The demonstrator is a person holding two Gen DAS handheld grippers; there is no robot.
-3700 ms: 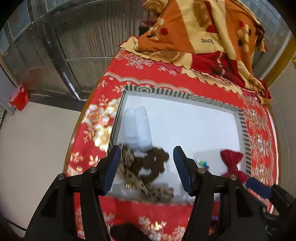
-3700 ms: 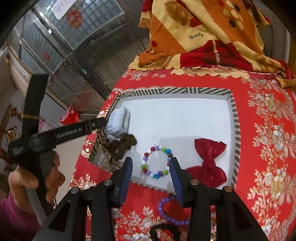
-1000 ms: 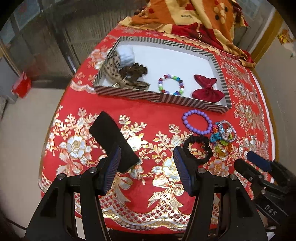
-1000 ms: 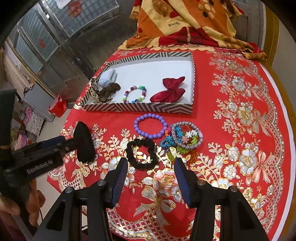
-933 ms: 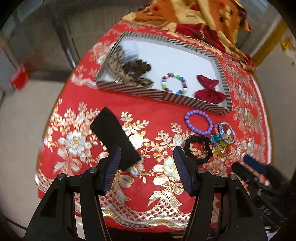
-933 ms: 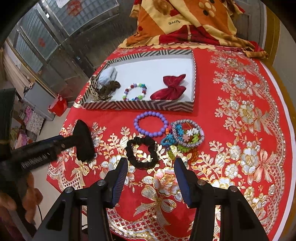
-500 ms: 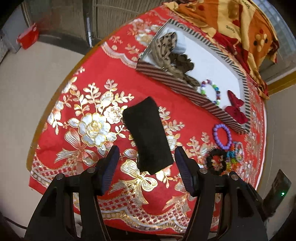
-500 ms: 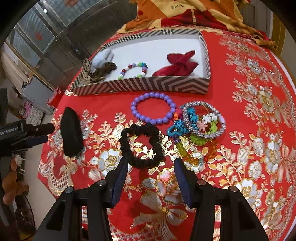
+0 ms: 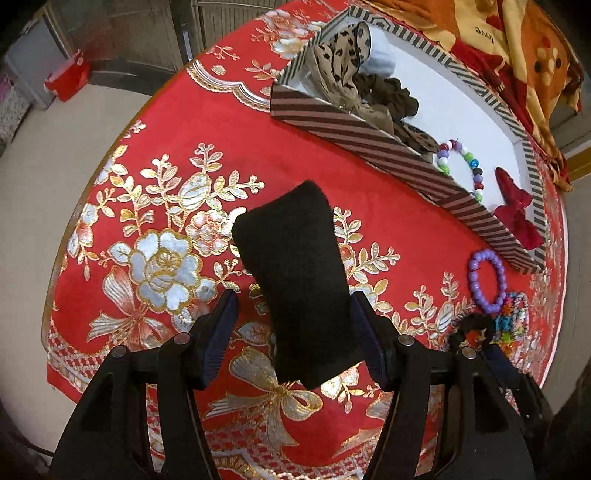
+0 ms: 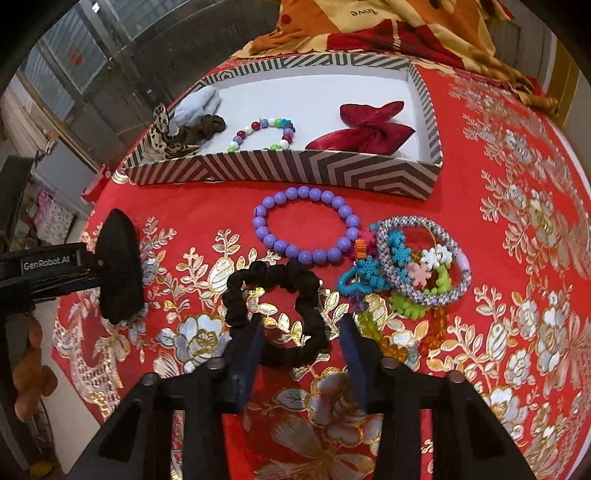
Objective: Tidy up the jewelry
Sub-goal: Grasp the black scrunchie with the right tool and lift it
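Note:
A striped tray (image 10: pixel 280 171) holds a leopard scrunchie (image 10: pixel 162 136), a brown scrunchie (image 10: pixel 201 127), a multicolour bead bracelet (image 10: pixel 262 134) and a red bow (image 10: pixel 364 127). On the red cloth lie a purple bead bracelet (image 10: pixel 306 229), a black scrunchie (image 10: pixel 275 314) and a tangle of colourful bracelets (image 10: pixel 413 269). My right gripper (image 10: pixel 301 347) is open, its jaws straddling the black scrunchie's near edge. My left gripper (image 9: pixel 293 328) is open around a black headband (image 9: pixel 295 284), which also shows in the right wrist view (image 10: pixel 120 266). The tray also shows in the left wrist view (image 9: pixel 369 144).
The round table's edge (image 9: pixel 74 221) drops to the floor on the left. A folded orange and red blanket (image 10: pixel 388 26) lies behind the tray. A red bag (image 9: pixel 66 79) sits on the floor.
Both grippers pulled back from the tray and came down to the cloth. The left has closed in over the black headband, the right over the black scrunchie.

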